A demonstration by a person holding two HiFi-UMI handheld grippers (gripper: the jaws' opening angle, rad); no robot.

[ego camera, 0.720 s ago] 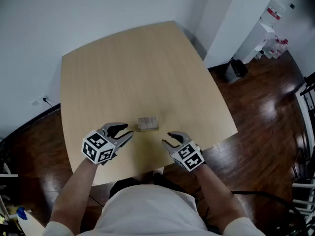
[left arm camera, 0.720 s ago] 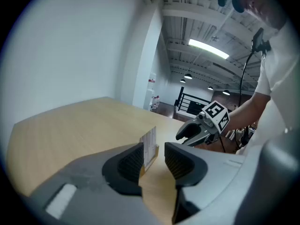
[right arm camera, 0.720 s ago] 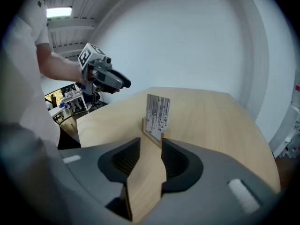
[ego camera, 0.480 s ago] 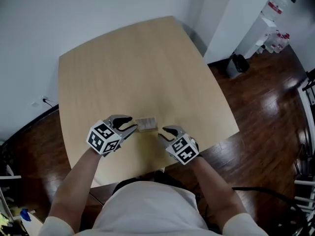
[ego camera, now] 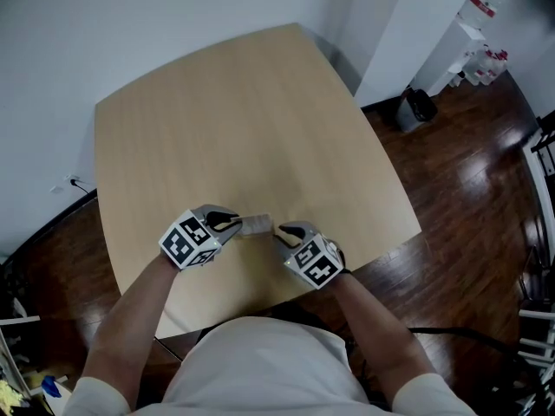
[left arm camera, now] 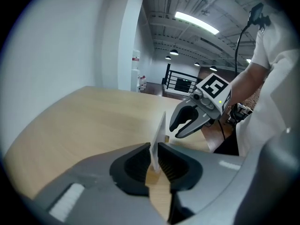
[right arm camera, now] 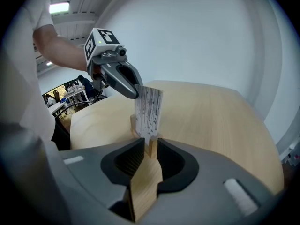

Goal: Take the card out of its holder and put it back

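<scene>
A white printed card stands upright in a small wooden holder near the front of the pale wood table. In the head view the card sits between the two grippers. My left gripper comes from the left, and in its own view its jaws are shut on the card's edge. My right gripper comes from the right, and its jaws are shut on the end of the holder. Each gripper shows in the other's view: the right gripper and the left gripper.
The table's front edge runs just below the grippers. Dark wooden floor surrounds the table. A dark bin and a white unit with bottles stand at the far right by a white wall.
Both grippers have moved inward and forward from open positions apart from the holder. The left now grips the card and the right grips the holder.
</scene>
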